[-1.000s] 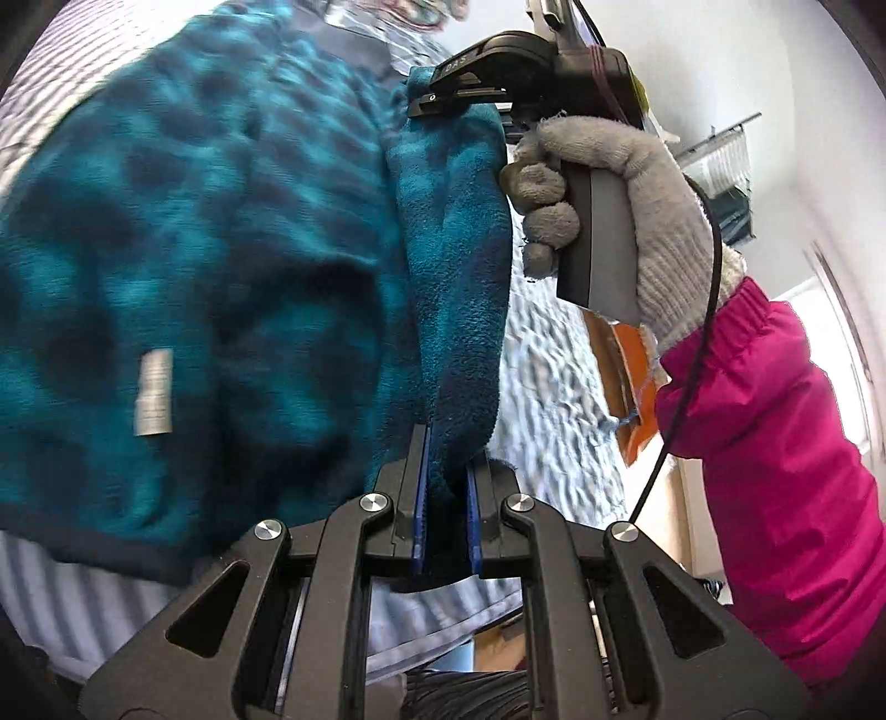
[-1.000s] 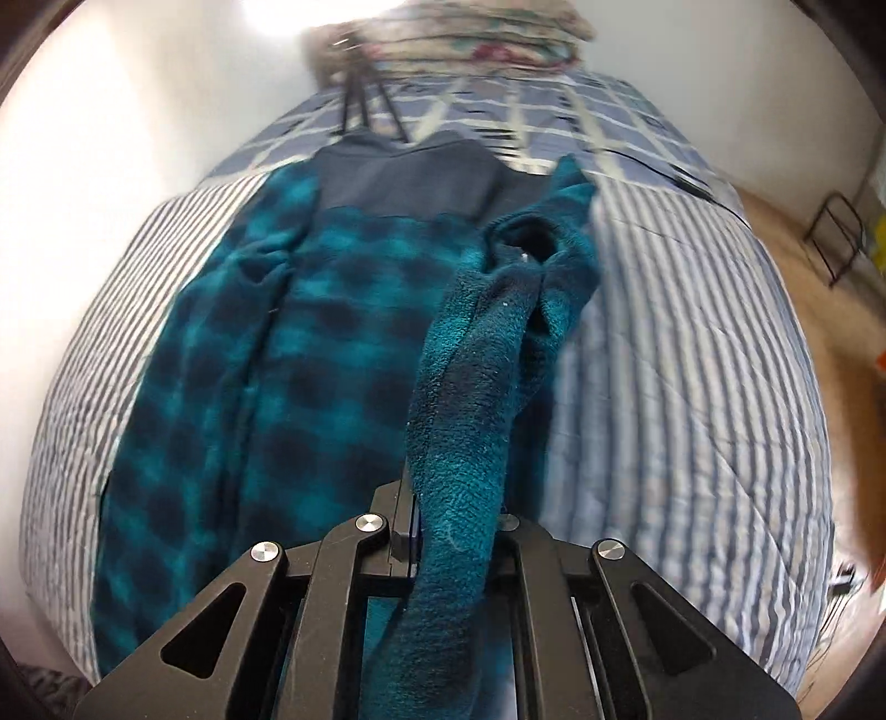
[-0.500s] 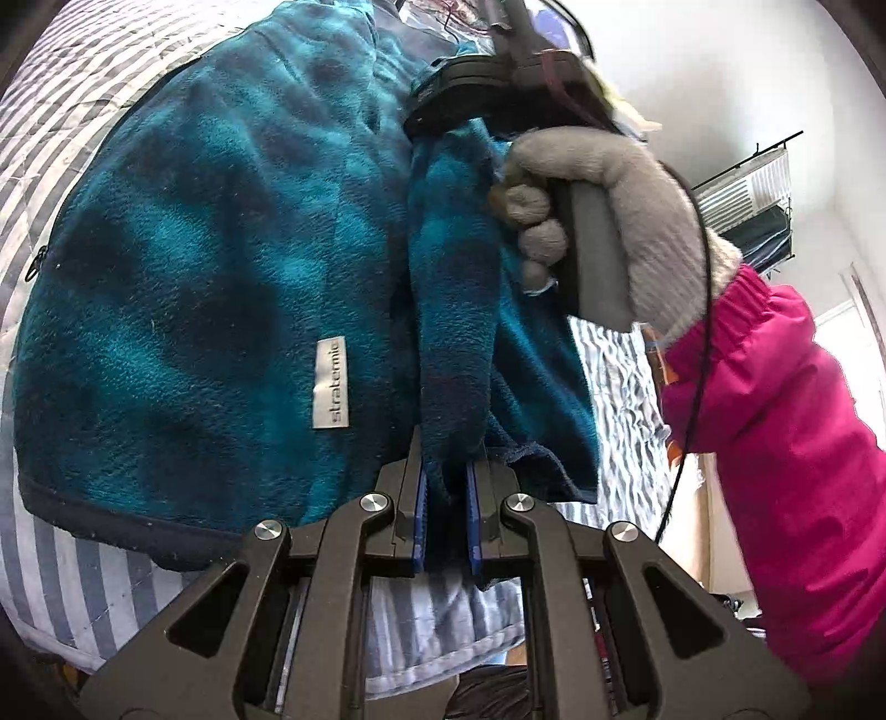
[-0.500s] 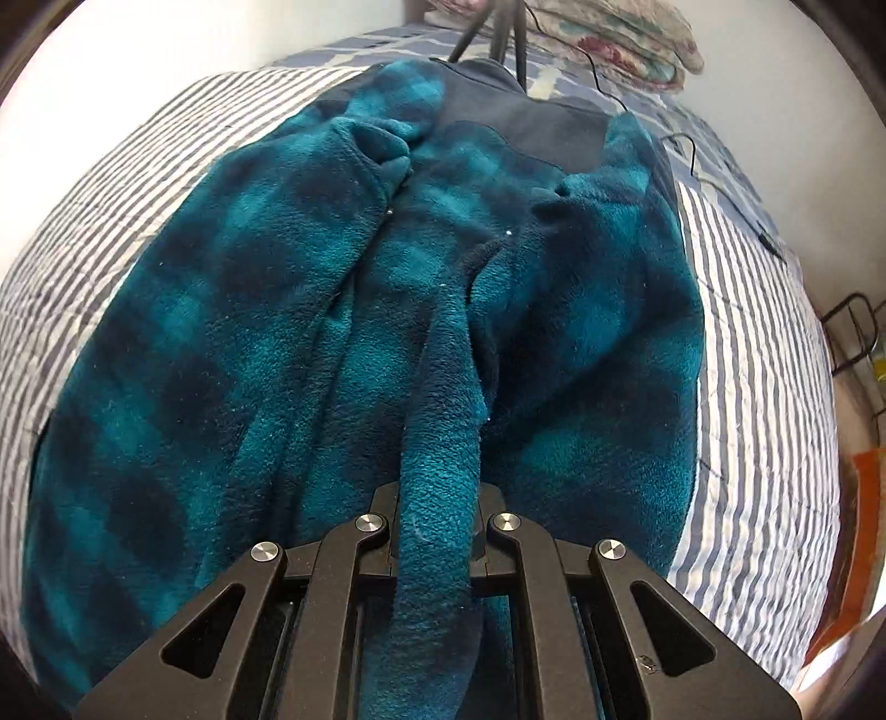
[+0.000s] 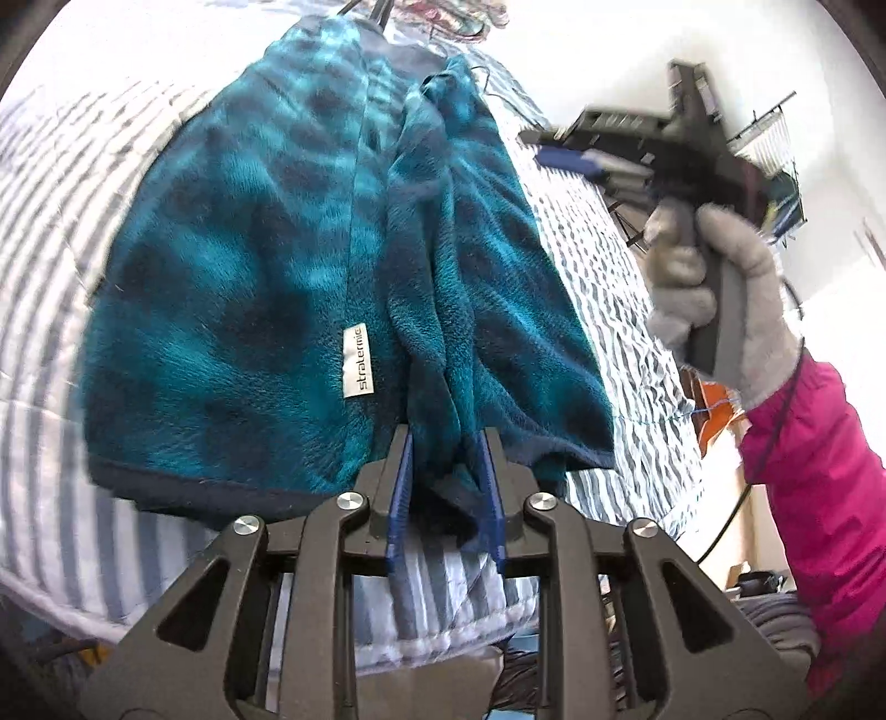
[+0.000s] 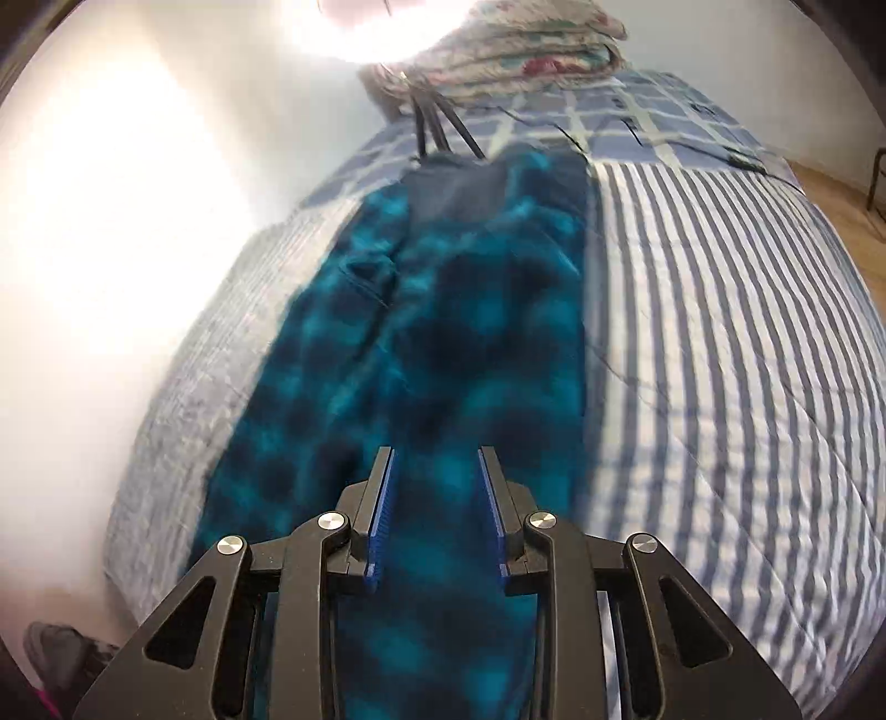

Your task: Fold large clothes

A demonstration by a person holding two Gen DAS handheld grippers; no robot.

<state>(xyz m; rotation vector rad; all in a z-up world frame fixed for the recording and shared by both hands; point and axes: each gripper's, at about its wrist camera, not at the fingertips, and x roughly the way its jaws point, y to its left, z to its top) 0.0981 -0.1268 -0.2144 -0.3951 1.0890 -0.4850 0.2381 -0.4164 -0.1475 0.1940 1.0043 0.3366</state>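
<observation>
A teal and navy checked fleece [image 5: 221, 277] lies lengthwise on the striped bed [image 5: 44, 221], its right side folded in over the middle. A white label [image 5: 357, 360] shows near the hem. My left gripper [image 5: 446, 435] sits at the near hem. Its jaws are opening, and a slack fold of the hem still lies between the blue pads [image 5: 407, 476]. In the right wrist view the fleece [image 6: 443, 360] stretches away below my right gripper [image 6: 434, 451], whose jaws are opening with nothing between them. In the left wrist view that right gripper [image 5: 559, 147] hovers blurred beside the fleece, in a grey-gloved hand [image 5: 720, 288].
Folded floral bedding [image 6: 526, 50] and dark tripod legs [image 6: 437, 127] are at the bed's head, and a thin cable [image 6: 736, 158] crosses the checked cover. A white wall runs along the left. A wire rack [image 5: 775, 144] and wooden floor lie off the right side. A pink sleeve [image 5: 819, 498] is nearby.
Both grippers were shut on the fleece's folded edge and have let go. The fold now rests on the garment. The right gripper has swung away to the right, off the fleece.
</observation>
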